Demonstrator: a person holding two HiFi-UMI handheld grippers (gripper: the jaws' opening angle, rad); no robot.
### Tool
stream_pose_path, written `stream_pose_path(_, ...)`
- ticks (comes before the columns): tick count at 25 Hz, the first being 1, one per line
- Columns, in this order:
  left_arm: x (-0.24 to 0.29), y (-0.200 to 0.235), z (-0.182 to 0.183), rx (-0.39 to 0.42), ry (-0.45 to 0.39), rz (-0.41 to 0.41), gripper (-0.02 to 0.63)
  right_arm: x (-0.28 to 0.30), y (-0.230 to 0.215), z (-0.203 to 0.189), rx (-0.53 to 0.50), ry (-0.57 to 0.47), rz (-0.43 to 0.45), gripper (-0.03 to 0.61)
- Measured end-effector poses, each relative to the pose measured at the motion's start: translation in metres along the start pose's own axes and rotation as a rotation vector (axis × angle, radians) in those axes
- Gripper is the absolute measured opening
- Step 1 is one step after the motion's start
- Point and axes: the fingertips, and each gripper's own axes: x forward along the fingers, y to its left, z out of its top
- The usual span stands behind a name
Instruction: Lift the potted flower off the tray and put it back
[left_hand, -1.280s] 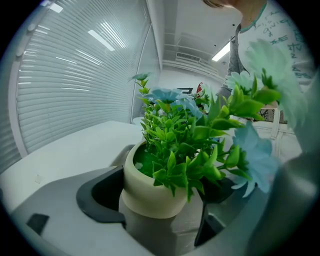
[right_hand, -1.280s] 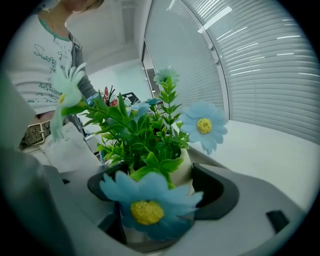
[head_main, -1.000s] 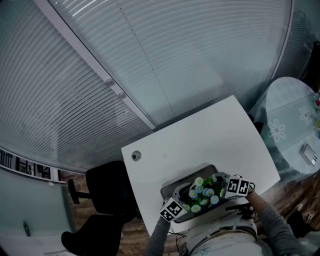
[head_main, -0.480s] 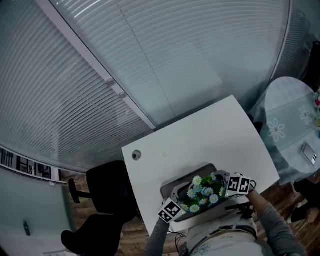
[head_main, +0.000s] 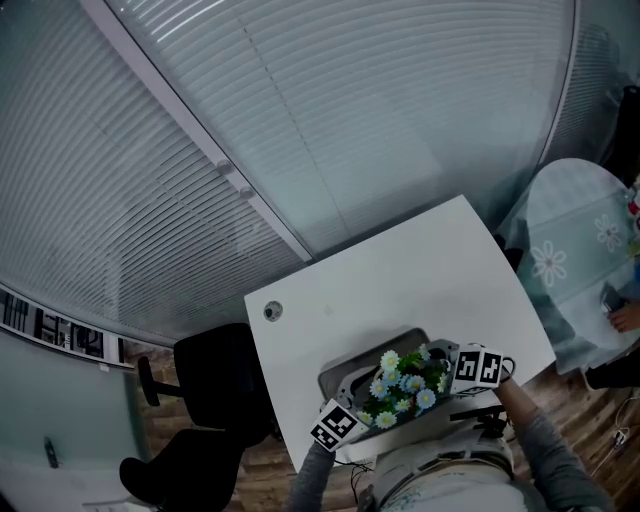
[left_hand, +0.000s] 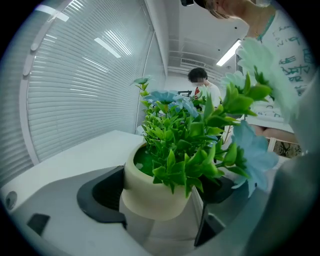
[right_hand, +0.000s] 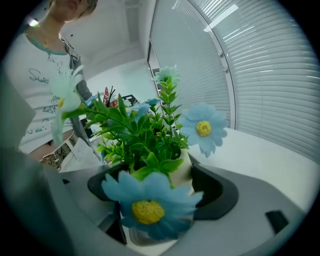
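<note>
The potted flower (head_main: 404, 383), blue daisies in a cream pot, is upright over the grey tray (head_main: 338, 372).

The tray (head_main: 345, 372) lies at the surface's (head_main: 400, 285) 6 o'clock edge. The potted flower (head_main: 405, 383) is over it, clamped between left tongs (head_main: 362, 407) at 8 o'clock and right tongs (head_main: 447, 384) at 3 o'clock. A chair (head_main: 215, 375) stands off the surface's 9 o'clock side.

The potted flower (head_main: 405, 385) has a cream pot, green leaves and pale blue daisies (yellow at the centres). The tray (head_main: 340, 375) is grey, the worktop (head_main: 400, 270) white. Black-and-white square markers cover the cubes on the left tool (left_hand: 160, 192) and right tool (right_hand: 160, 189). The office chair (head_main: 215, 370) is black.
</note>
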Motion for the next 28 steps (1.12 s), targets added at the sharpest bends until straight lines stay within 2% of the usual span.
stream_pose_path(9,-0.009,-0.009,0.033,-0.014,-0.020,0.020,0.440,-0.026,0.009,0.024,-0.016,-0.016,0.012,0.380)
stream_pose_path(16,-0.013,-0.015,0.061,0.023,-0.013,0.048,0.440,-0.048,0.013,0.043,-0.061,-0.007,0.005,0.380)
stream_pose_path(28,-0.006,-0.019,0.089,0.037,-0.028,0.078,0.440,-0.076,0.012,0.053,-0.102,0.007,0.011,0.380)
